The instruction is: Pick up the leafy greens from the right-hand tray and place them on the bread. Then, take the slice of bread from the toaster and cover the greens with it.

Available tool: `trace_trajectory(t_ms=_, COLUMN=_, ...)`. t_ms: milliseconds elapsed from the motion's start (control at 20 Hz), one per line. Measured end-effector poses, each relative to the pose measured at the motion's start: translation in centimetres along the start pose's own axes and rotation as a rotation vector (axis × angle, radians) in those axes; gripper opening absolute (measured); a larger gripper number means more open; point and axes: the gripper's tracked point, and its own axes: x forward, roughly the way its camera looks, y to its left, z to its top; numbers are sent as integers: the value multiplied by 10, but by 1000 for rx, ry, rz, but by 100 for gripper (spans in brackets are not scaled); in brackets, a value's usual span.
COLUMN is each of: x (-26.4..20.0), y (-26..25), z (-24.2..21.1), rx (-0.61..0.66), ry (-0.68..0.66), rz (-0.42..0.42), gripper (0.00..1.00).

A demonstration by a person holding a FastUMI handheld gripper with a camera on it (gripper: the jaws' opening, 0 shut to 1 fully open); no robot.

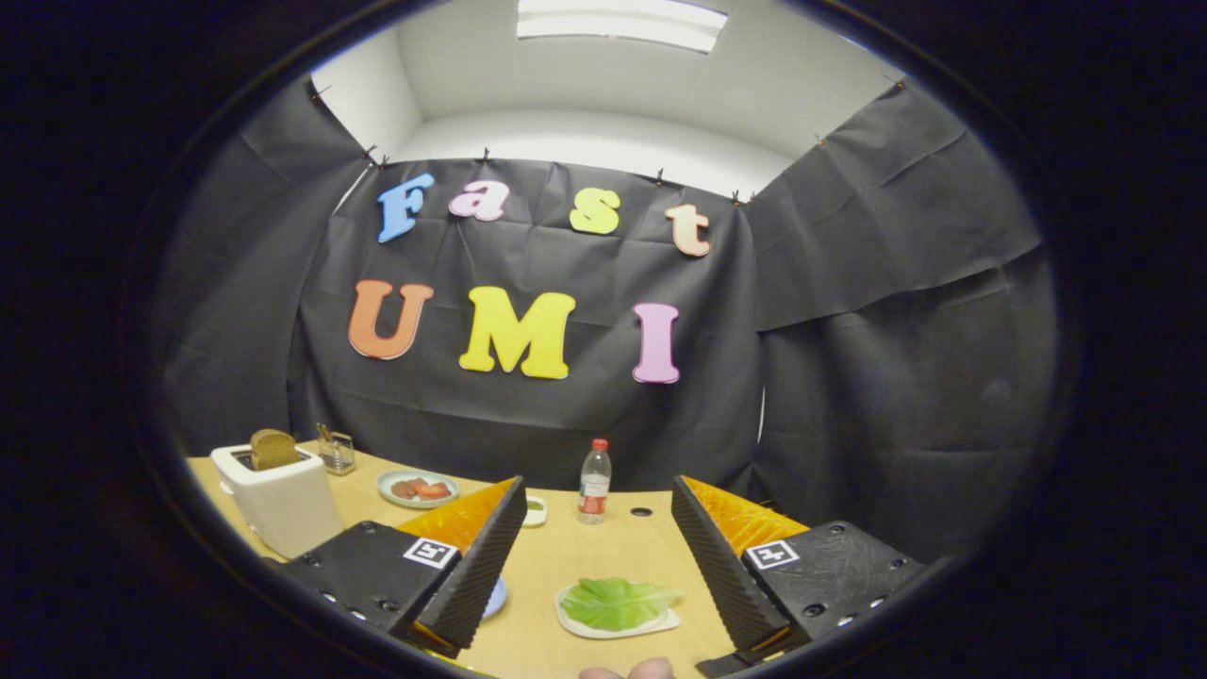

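A handheld two-finger claw (598, 547) with ridged, wedge-shaped fingers (481, 566). Each sits on a scuffed black plate with screw heads and a square black-and-white marker (431, 552).

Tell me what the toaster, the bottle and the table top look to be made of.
Toaster: smooth white casing, probably plastic or painted metal. Bottle: clear, see-through plastic by its look, red cap. Table: matt tan top, likely wood or laminate; no grain shows. The open gripper hangs above it, holding nothing.

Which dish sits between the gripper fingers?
The white tray holding the leafy greens; the plate with red food lies farther back by the toaster. Gripper open.
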Motion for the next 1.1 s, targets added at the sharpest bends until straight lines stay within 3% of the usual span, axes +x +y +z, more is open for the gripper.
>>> trace_trajectory(t_ms=350, x=24, y=-60, z=-61, rx=28, ry=157, rz=13, gripper=95)
trace_trajectory(t_ms=700, x=64, y=-65, z=-164, rx=204, ry=459, rz=85, gripper=96)
trace_trajectory(t_ms=1100, x=104, y=-64, z=-224, rx=432, ry=684, rz=34, gripper=96)
